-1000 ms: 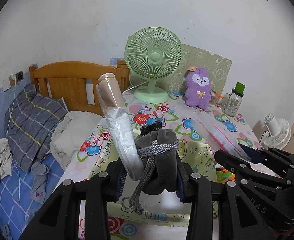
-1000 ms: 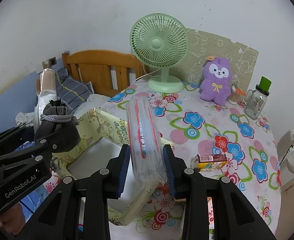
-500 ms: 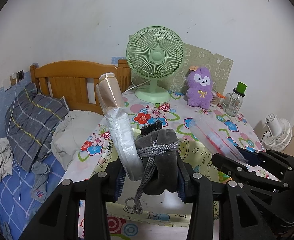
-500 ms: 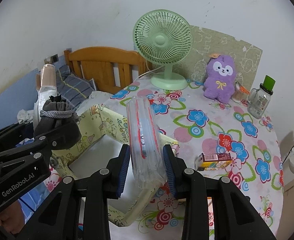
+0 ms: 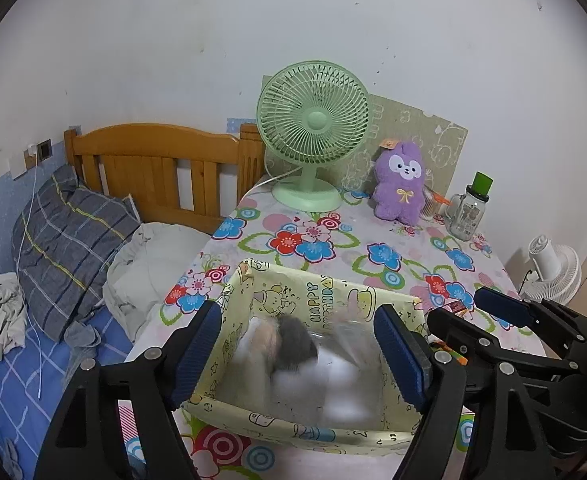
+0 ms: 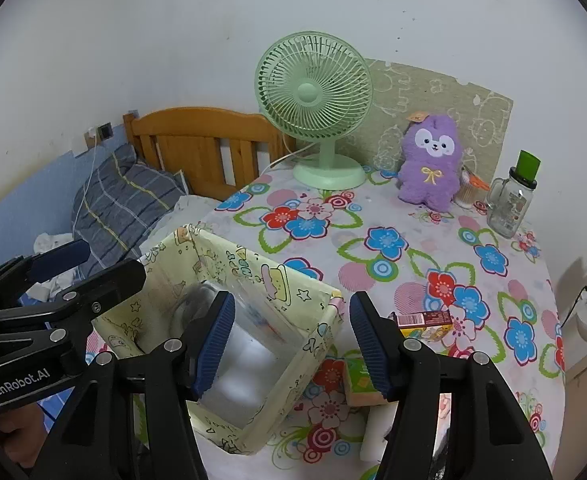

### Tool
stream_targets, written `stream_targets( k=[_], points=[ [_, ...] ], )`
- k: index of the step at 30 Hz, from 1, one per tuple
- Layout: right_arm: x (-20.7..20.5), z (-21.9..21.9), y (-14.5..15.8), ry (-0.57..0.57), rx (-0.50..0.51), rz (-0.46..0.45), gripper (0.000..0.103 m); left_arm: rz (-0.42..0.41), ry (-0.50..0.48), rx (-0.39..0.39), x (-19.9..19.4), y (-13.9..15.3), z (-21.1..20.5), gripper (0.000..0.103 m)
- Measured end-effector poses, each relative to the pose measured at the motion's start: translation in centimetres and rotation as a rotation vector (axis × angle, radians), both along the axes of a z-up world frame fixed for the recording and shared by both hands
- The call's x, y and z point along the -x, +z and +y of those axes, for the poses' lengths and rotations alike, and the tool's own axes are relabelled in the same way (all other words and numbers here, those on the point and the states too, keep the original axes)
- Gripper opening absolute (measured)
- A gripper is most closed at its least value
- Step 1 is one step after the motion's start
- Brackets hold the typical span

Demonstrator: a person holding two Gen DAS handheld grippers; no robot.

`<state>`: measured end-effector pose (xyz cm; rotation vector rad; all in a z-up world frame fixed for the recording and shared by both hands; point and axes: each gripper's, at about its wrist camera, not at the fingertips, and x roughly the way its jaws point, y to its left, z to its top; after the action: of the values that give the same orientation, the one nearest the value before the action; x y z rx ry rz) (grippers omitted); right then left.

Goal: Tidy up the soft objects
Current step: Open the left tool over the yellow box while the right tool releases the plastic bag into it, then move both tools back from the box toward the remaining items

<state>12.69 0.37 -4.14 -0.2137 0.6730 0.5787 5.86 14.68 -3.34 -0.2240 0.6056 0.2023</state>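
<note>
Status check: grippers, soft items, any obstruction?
Left gripper and right gripper just opened, empty. Grey pouch, clear bag blurred inside yellow box. Nothing obstructing.

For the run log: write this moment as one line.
left gripper: open, jaws just opened, empty | right gripper: open, jaws just opened, empty | grey pouch, clear bag: blurred, inside yellow fabric bin

Pale yellow cartoon-print box (image 5: pixel 325 308) just ahead of the black claws with blue pads (image 5: pixel 397 352). Blurred grey pouch (image 5: pixel 295 342) inside it. White tablecloth (image 6: pixel 413 248) beyond, with red, blue and pink flowers. Mint-green fan (image 6: pixel 313 88) and purple plush (image 6: pixel 431 164) farther back. Grey plaid pillow (image 5: pixel 65 236) off left, orange-brown wooden headboard (image 5: pixel 161 160).
</note>
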Motion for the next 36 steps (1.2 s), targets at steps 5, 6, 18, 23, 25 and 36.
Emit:
stream_targets(
  k=[5, 6, 18, 23, 25, 36],
  points=[
    [0.2, -0.2, 0.2, -0.001, -0.005, -0.003, 0.063, -0.004, -0.002, -0.001, 0.1, 0.1, -0.1, 0.081],
    [0.3, -0.2, 0.2, -0.002, -0.006, -0.004, 0.063, -0.005, -0.003, -0.002, 0.1, 0.1, -0.1, 0.081],
    [0.8, -1.0, 0.8, -0.009, -0.015, -0.015, 0.063, -0.018, -0.009, -0.012, 0.4, 0.7, -0.9, 0.081],
    [1.0, -1.6, 0.9, -0.014, -0.022, -0.018, 0.063, -0.023, -0.017, -0.015, 0.5, 0.9, -1.2, 0.081],
    [1.1, -1.7, 1.0, -0.015, -0.024, -0.020, 0.063, -0.024, -0.019, -0.016, 0.6, 0.9, -1.4, 0.081],
    [1.5, -3.5, 1.4, -0.038, -0.035, -0.027, 0.063, -0.029, -0.046, -0.027, 0.6, 1.2, -3.0, 0.081]
  ],
)
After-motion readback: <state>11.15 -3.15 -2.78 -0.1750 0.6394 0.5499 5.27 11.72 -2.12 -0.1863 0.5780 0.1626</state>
